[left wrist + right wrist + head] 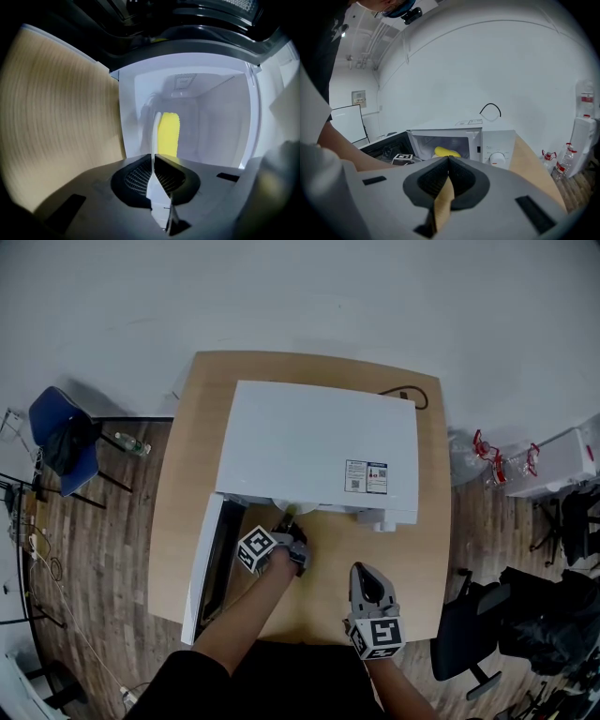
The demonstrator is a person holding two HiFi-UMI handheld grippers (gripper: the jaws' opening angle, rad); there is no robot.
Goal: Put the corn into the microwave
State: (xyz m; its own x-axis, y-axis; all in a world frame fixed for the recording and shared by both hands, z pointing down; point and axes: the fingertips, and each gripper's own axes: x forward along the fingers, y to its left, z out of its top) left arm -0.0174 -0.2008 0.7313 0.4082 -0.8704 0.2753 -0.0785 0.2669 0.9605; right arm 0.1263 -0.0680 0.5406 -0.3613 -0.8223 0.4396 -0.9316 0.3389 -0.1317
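The yellow corn [168, 133] lies inside the white microwave [319, 442], on its floor toward the back; the right gripper view also shows the corn [446, 152] through the open front. My left gripper [153, 157] sits at the mouth of the cavity, short of the corn, jaws shut with nothing between them. In the head view the left gripper [291, 532] is just under the microwave's front edge. My right gripper [367, 585] hovers over the table in front of the microwave, shut and empty.
The microwave door [208, 563] hangs open to the left, reaching the table's front edge. The wooden table [412, 559] has bare room on the right. A blue chair [61, 442] and a bottle stand on the floor at left, water bottles [583, 136] at right.
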